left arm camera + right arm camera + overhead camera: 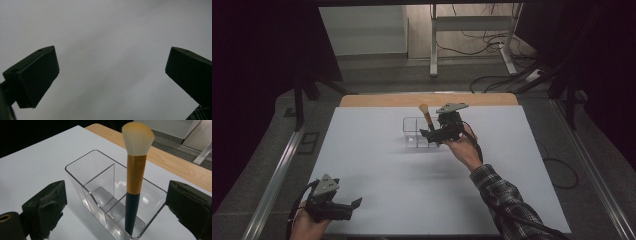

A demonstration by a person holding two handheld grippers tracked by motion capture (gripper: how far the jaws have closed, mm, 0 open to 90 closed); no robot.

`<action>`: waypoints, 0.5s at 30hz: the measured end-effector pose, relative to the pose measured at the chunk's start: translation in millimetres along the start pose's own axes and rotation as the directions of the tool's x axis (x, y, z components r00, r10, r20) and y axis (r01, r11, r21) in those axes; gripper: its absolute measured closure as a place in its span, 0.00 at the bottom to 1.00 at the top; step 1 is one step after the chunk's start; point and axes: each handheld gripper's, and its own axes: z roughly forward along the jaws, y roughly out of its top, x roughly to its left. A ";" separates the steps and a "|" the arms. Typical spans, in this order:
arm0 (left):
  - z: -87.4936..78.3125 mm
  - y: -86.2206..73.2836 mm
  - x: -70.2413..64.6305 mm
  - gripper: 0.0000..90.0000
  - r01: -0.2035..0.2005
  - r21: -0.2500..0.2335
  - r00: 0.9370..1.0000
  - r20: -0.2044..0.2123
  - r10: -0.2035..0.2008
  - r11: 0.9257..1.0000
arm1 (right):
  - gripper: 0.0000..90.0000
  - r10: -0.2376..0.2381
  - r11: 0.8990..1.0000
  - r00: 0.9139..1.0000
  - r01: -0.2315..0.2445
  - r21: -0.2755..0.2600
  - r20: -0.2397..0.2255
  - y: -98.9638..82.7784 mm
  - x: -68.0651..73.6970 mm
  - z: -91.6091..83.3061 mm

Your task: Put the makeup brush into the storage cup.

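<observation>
A clear plastic organizer (417, 132) sits on the white counter (377, 165), a little behind its middle and closer to the far edge than to the near one. Inside it stands a makeup brush (135, 182), dark handle down in the end compartment nearest the right gripper (435, 134), gold ferrule and pale bristles rising well above the rim, tilted only slightly. From the right gripper view the organizer has a long compartment at the far side and smaller ones divided off at the near side.

The right gripper is held just beside the organizer, its fingers (47, 206) spread wide to either side of the brush and the organizer's end, pressing on neither. The person's plaid sleeve (504, 197) reaches in from the near right.

The left gripper (343, 207) rests at the counter's near left corner, well apart from the organizer, fingers (37, 75) spread wide over bare white surface with nothing between them.
</observation>
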 end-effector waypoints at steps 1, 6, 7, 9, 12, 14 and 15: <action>0.1 0.0 -0.1 0.00 -0.001 0.000 1.000 0.000 0.001 1.000 | 0.04 -0.002 1.000 1.000 0.002 0.002 0.002 -0.3 0.2 -0.7; 0.0 -0.1 -0.2 0.00 0.000 0.000 1.000 -0.001 0.000 1.000 | 0.04 -0.010 1.000 1.000 0.010 0.008 -0.001 -1.4 1.4 -4.6; 0.0 -0.1 -0.2 0.00 0.000 0.000 1.000 -0.001 0.000 1.000 | 0.04 -0.012 1.000 1.000 0.012 0.008 -0.002 -1.6 1.6 -5.4; 0.1 -0.1 -0.3 0.00 -0.001 0.001 1.000 -0.001 0.001 1.000 | 0.04 -0.016 1.000 1.000 0.016 0.009 -0.005 -2.1 2.0 -6.9; 0.0 -0.1 -0.3 0.00 0.000 0.001 1.000 -0.002 0.000 1.000 | 0.04 -0.020 1.000 1.000 0.020 0.013 -0.008 -2.7 2.9 -9.7; -0.1 -0.2 -0.3 0.00 0.000 0.001 1.000 -0.003 0.000 1.000 | 0.04 -0.022 1.000 1.000 0.022 0.016 -0.012 -3.4 3.2 -11.2; 0.0 -0.2 -0.3 0.00 0.000 0.001 1.000 -0.002 0.000 1.000 | 0.03 -0.023 1.000 1.000 0.023 0.017 -0.013 -3.9 3.5 -12.2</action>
